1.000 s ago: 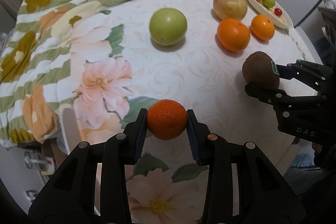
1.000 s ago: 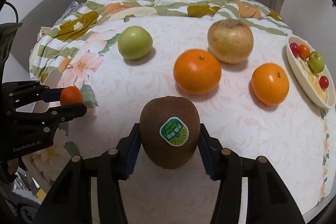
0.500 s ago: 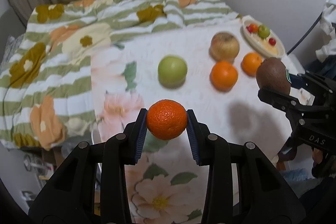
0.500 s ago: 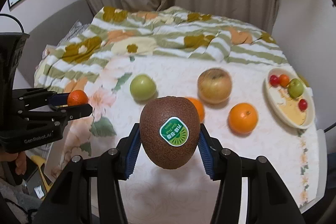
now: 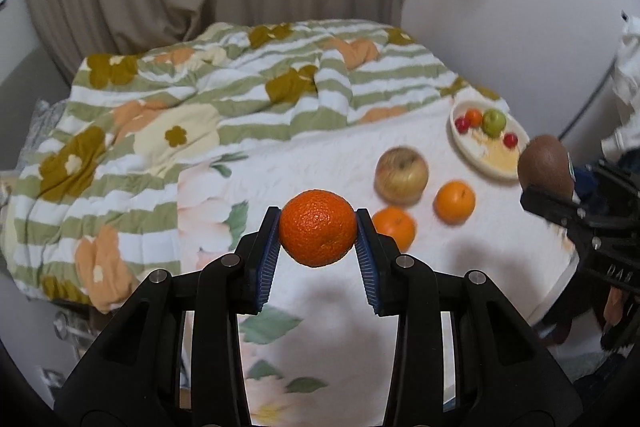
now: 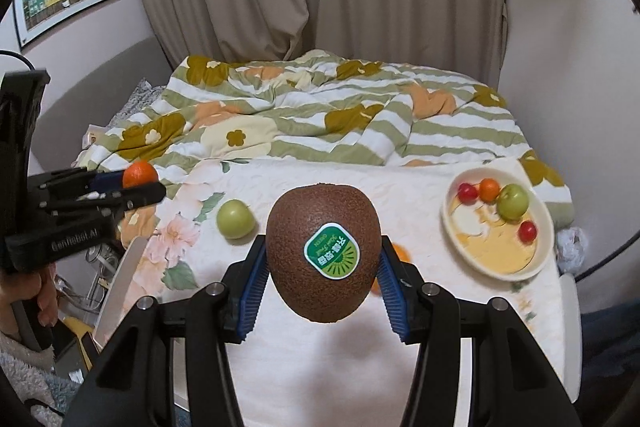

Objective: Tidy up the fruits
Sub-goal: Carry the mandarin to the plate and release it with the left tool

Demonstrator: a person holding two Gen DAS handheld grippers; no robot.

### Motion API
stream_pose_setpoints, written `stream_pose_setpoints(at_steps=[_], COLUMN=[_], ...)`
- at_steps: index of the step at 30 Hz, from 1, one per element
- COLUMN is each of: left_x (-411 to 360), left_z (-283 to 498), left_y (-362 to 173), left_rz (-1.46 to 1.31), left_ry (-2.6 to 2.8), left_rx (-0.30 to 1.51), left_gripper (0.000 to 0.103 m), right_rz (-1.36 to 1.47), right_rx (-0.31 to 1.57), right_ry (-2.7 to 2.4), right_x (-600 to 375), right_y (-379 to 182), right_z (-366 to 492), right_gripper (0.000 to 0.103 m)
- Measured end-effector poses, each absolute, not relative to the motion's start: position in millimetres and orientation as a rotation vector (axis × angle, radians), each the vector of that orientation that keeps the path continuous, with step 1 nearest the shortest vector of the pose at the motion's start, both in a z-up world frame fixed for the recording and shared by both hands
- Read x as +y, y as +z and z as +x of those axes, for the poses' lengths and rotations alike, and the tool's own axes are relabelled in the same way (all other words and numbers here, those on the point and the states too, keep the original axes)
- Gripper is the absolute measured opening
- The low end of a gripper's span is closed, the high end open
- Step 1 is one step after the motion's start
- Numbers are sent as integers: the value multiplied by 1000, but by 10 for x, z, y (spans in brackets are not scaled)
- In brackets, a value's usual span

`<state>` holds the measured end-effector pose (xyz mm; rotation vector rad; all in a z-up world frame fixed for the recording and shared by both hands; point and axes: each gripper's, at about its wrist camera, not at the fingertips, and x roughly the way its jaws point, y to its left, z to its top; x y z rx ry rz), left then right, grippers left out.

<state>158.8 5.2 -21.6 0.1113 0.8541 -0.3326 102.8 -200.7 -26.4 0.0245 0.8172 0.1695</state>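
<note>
Two fruits hang above the white floral tablecloth: the left gripper pinches a small round orange mandarin, the right gripper a brown stickered kiwi, toward the cloth's near edge.

A kiwi is clamped between the right gripper pads, sticker facing the camera. Beyond it to the left a green apple is seen on the cloth; to the right lies a dish. At far left a mandarin is gripped by the left gripper.
</note>
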Motion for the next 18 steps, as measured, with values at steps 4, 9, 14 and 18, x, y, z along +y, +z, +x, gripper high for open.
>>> stream_pose_setpoints(at_steps=[4,9,14,18], left_x=[-337,-922,-1472,-1858], left_z=[1588,1632,1743,1863], left_y=[-97,-78,-165,-260], left_rz=[48,44,17,-3], left_ry=[-307,-296,-278,-272], left_rx=[850,848,864,895], left_gripper=[43,43,43,43], right_rz=[18,5,-18,-27], right_rx=[825,830,840,858], right_ry=[197,208,223,227], right_x=[-2458,-3027,-3625,-3990], right_y=[-238,-254,-320,-373], right_z=[1066,1145,1273,1383], right_gripper=[48,48,48,48])
